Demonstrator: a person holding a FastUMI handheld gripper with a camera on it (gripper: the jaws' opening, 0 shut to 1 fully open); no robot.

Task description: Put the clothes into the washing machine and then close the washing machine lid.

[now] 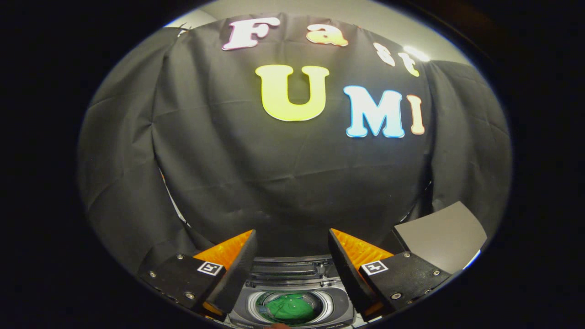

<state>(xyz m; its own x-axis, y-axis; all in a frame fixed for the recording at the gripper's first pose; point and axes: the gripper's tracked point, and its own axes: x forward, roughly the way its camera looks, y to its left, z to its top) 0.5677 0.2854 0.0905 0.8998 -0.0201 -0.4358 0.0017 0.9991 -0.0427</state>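
Can't make out any brand or readable writing on the washing machine (292,292), too small and too dark down there. Only markings worth a mention: two small black-and-white square tags, one on each finger mount of the gripper (292,262), just patterns, no text.

Gripper wide open, fingers (237,269) spread well apart, gripping nothing, not touching anything. Held up above the machine, looking mostly at the booth wall.

Washing machine sitting low between the fingers and just beyond them, top-loader style, grey top panel, round drum opening showing a shiny metal ring. Green clothes (292,307) bunched up inside the drum, right in the middle of the opening. Drum opening uncovered, so lid not down. Some ridged dark structure at the back edge of the machine's top (292,272), possibly the folded lid, can't tell for sure.

Off beside the right finger, a flat grey panel (441,235), tilted, plain surface, hard to say what it belongs to.

Room-wise: black cloth wall (292,183) draped all around, creased and folded, gaps at the seams. Pale ceiling (365,18) above it with one bright light spot (416,52) near the top of the cloth.
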